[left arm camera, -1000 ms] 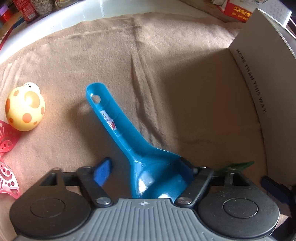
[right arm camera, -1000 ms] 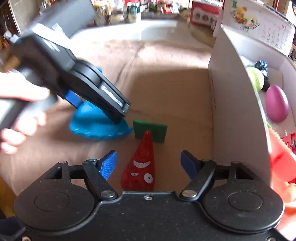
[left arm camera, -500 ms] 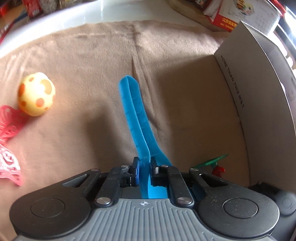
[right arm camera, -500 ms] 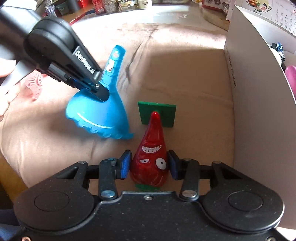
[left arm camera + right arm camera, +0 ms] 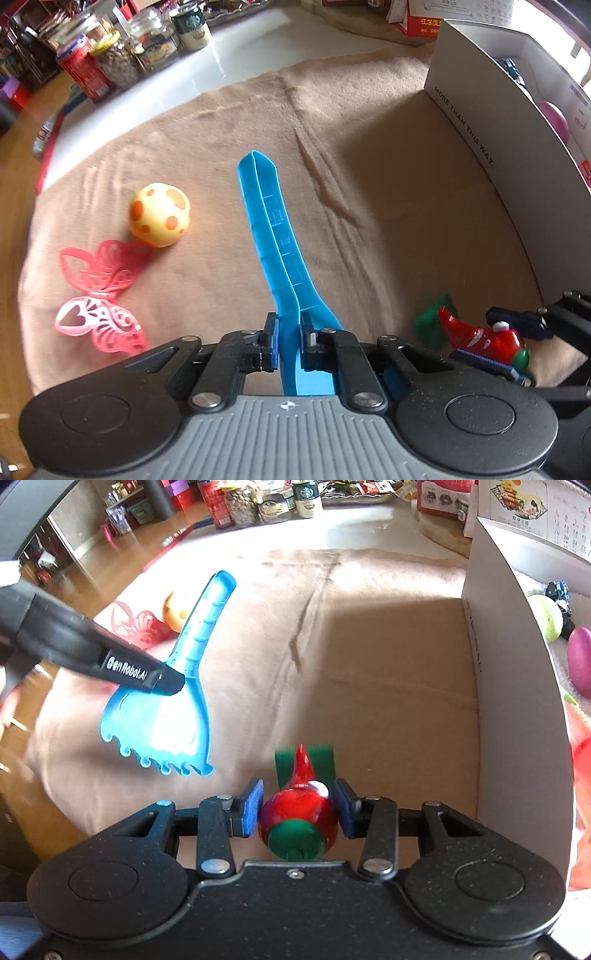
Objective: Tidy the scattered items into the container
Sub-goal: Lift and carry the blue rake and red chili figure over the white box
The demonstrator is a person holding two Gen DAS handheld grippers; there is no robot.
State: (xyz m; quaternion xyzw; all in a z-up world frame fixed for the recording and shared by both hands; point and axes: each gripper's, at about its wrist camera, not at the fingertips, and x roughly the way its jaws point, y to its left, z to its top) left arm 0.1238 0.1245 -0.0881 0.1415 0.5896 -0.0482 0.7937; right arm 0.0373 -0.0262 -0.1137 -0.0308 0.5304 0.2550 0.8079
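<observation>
My left gripper (image 5: 287, 341) points steeply down, its pads clamped tight on the thin blade of the blue toy rake (image 5: 275, 236), which is lifted clear of the cloth. From the right wrist view I see its black body reaching in from the left, with a blurred bit of hand (image 5: 9, 698) at the frame edge. My right gripper (image 5: 298, 808) also tilts down, its blue pads (image 5: 254, 806) pressing both sides of the red pepper toy (image 5: 297, 814).
</observation>
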